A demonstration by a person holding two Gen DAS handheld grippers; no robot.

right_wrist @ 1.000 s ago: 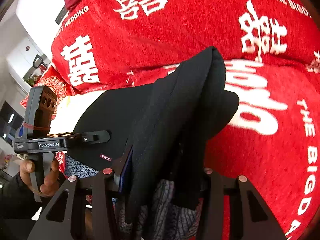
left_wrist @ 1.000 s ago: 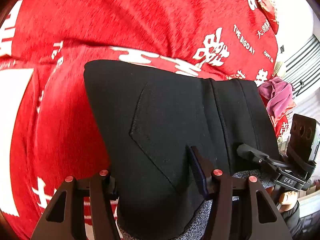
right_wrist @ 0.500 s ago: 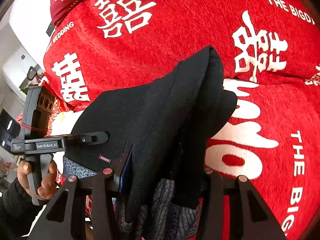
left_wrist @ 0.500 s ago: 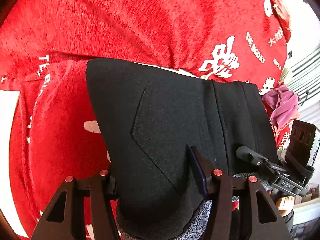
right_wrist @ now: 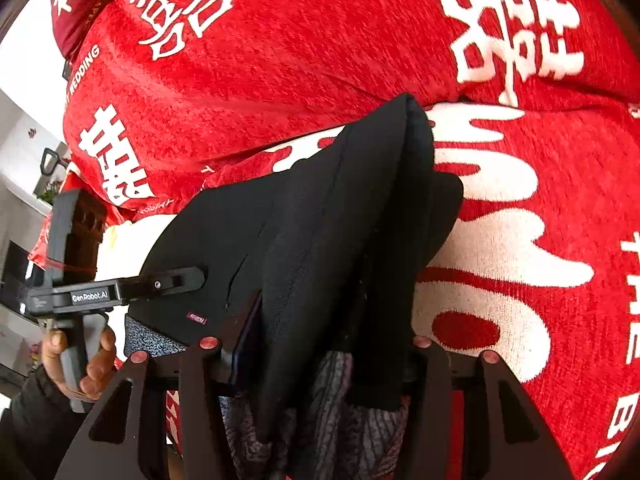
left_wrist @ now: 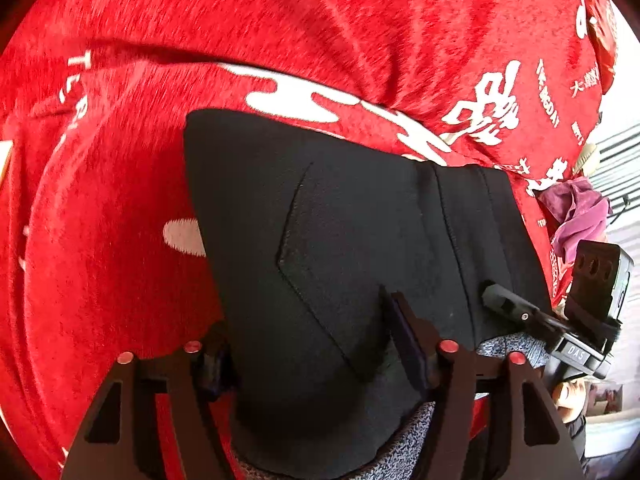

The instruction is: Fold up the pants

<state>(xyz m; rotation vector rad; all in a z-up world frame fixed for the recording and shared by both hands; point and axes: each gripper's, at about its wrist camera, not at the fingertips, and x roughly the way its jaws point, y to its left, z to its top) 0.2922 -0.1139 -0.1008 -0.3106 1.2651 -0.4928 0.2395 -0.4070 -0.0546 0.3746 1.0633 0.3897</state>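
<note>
item: black, thick, soft-knit pants (left_wrist: 340, 240) with a speckled grey fleece lining
state: folded into a bundle of several layers, the grey lining (left_wrist: 404, 444) showing only at the lower edge nearest the cameras
details: an angular stitched pocket outline on the broad face in the left wrist view; parallel seams run along its right part; a small dark red label (right_wrist: 196, 319) sits near the lower left edge in the right wrist view
pose: broad face towards the left wrist camera; in the right wrist view the stacked layers (right_wrist: 384, 240) stand edge-on, rising to a rounded peak
place: over a red plush cover with white characters
</note>
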